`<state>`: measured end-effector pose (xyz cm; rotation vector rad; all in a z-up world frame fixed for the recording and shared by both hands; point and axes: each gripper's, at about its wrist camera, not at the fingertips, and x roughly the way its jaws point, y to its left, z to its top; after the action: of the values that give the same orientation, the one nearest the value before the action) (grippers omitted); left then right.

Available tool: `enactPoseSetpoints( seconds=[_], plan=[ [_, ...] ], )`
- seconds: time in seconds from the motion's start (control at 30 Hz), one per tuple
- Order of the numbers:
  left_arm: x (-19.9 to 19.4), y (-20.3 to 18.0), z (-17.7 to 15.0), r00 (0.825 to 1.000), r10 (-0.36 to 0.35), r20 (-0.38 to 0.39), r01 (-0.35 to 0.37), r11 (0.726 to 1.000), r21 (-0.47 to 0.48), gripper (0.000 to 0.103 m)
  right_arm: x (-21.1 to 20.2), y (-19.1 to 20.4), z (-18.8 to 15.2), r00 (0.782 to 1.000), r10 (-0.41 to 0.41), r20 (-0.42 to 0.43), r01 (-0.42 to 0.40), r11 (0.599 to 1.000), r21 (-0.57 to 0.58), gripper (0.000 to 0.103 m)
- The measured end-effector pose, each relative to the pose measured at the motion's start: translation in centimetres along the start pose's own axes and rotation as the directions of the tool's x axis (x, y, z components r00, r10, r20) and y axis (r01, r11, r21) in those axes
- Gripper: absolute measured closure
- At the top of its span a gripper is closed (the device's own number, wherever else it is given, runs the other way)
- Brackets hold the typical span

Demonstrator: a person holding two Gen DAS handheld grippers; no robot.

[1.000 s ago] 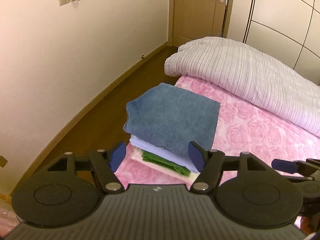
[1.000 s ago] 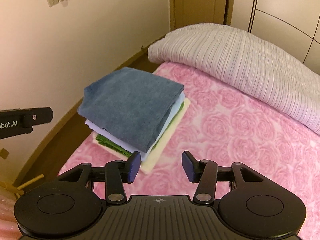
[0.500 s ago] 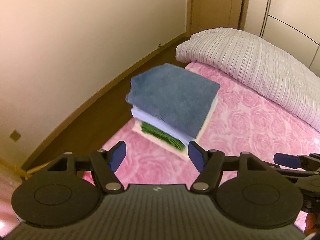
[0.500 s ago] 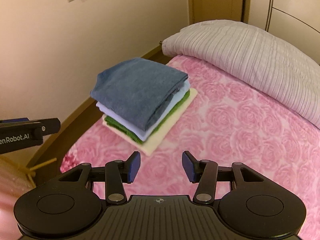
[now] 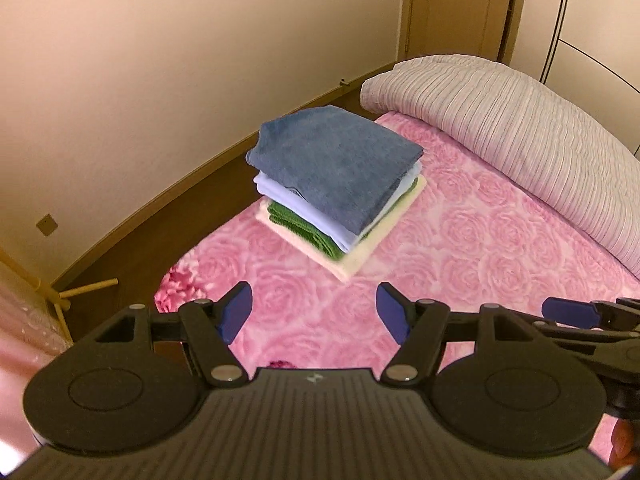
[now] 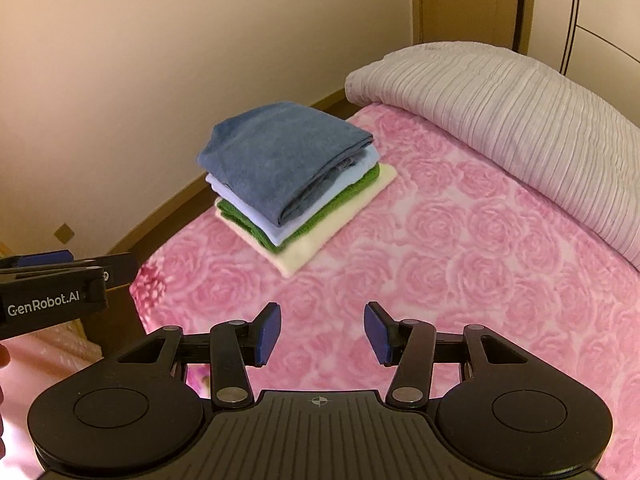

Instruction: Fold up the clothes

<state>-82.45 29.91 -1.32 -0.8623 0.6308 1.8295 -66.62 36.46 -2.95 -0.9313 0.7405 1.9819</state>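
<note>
Left gripper (image 5: pixel 314 314) gapes empty at lower frame; I see the stack (image 5: pixel 336 184) folded at centre, near the bed (image 5: pixel 460 248) edge. Right gripper (image 6: pixel 322 330) is half-wide, empty; the stack sits upper centre. I judge folding done; next needs another garment. Open bedspread lies right.

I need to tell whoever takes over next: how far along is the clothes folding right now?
Done: a stack of four folded pieces sits near the corner of the pink bed: blue piece on top, then pale blue, green and cream. In hand: nothing; the left gripper and right gripper are open and empty. Left: no unfolded clothes in view; only the grey quilt lies behind.
</note>
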Motion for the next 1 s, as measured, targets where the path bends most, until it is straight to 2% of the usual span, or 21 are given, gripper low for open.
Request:
enactPoseSetpoints(
  seconds=[0.4,0.73,1.0],
  plan=[
    [-0.9,-3.4,-3.0,0.999,0.014,-0.031,-0.015,0.998,-0.059,0.038,-1.2,-3.4,-1.8,0.999,0.018,-0.036,-0.020,0.998,-0.054,0.053],
    [-0.4,-5.9,-2.9,0.999,0.024,-0.036,-0.027,0.997,-0.076,0.038,-0.5,-5.9,-0.9,0.998,0.030,-0.054,-0.033,0.997,-0.063,0.053],
    [1.1,-6.4,-2.5,0.997,0.033,-0.069,-0.038,0.996,-0.076,0.038,1.4,-6.2,-0.3,0.994,0.047,-0.097,-0.054,0.996,-0.067,0.053]
  ],
)
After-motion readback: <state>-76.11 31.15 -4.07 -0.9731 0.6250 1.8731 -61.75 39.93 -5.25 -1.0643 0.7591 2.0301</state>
